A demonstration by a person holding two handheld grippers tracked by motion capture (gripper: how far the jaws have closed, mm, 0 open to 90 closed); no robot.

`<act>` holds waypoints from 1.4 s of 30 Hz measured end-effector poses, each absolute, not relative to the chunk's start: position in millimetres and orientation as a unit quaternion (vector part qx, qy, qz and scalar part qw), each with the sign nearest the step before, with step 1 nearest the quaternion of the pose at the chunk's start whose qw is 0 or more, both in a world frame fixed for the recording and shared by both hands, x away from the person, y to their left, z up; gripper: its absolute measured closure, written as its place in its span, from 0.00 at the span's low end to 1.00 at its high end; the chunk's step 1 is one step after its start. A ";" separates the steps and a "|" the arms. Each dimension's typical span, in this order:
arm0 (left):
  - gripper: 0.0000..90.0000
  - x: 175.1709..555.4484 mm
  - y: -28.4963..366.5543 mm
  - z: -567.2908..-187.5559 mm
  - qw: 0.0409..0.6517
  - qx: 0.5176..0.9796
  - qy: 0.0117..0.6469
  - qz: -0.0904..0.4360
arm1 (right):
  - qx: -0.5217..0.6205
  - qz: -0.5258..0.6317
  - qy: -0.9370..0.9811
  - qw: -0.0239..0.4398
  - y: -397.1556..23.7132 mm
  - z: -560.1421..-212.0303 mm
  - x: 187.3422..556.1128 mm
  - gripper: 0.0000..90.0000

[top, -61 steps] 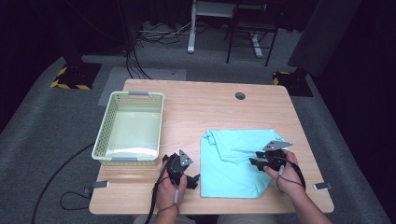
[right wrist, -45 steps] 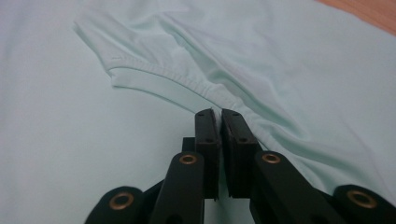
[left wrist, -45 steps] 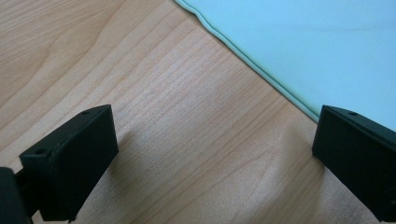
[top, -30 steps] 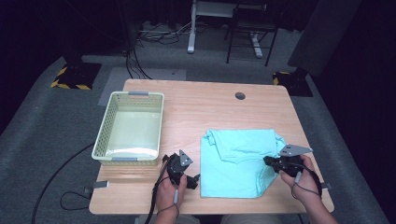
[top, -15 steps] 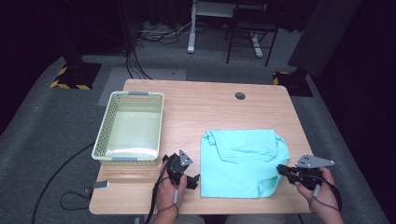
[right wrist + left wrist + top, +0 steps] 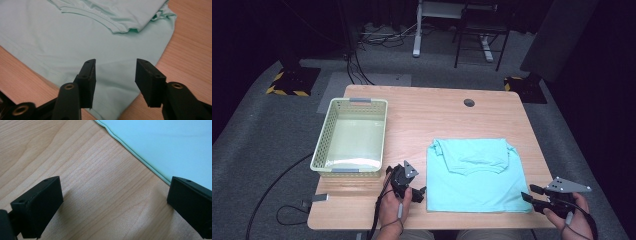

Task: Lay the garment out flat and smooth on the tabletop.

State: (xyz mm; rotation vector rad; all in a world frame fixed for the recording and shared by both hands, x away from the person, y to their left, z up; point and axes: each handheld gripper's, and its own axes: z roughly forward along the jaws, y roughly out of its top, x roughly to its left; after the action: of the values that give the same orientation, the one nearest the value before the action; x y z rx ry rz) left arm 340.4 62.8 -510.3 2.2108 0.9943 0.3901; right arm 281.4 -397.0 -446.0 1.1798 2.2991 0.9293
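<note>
A light teal shirt [image 6: 477, 175] lies folded flat on the wooden table [image 6: 437, 115], collar part towards the far side. My left gripper [image 6: 421, 194] rests by the shirt's near left corner. It is open wide [image 6: 112, 195] over bare wood, with the shirt's hem [image 6: 162, 142] just beyond its jaws. My right gripper [image 6: 530, 194] sits at the shirt's near right corner. Its jaws have just been opening and now stand apart [image 6: 115, 67] above the cloth [image 6: 75, 32], with no pad pressing on it.
A pale green plastic basket [image 6: 322, 145] stands on the left half of the table. A round cable hole [image 6: 469, 102] is near the far edge. A black cable trails from the left gripper off the near edge.
The right gripper has slid right and towards the near edge, from the shirt's right side to its near right corner, and its jaws have parted. The left gripper has stayed put.
</note>
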 end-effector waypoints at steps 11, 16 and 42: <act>0.01 341.0 57.3 -509.8 0.337 0.838 0.400 0.157 | 0.421 0.339 0.819 0.192 -386.6 -457.3 310.9 0.44; 0.21 333.4 52.7 -499.6 0.348 0.829 0.398 0.183 | 0.419 0.333 0.823 0.191 -386.1 -465.8 332.6 0.42; 0.21 340.6 -21.5 -502.6 0.336 0.866 0.345 0.133 | 0.410 0.339 0.829 0.174 -401.1 -499.7 346.0 0.41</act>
State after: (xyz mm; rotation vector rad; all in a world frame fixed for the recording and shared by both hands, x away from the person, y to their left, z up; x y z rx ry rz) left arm 340.6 -21.5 -502.6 2.2584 0.8983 0.3478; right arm 346.0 -401.1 -499.7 1.1619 2.3500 0.9609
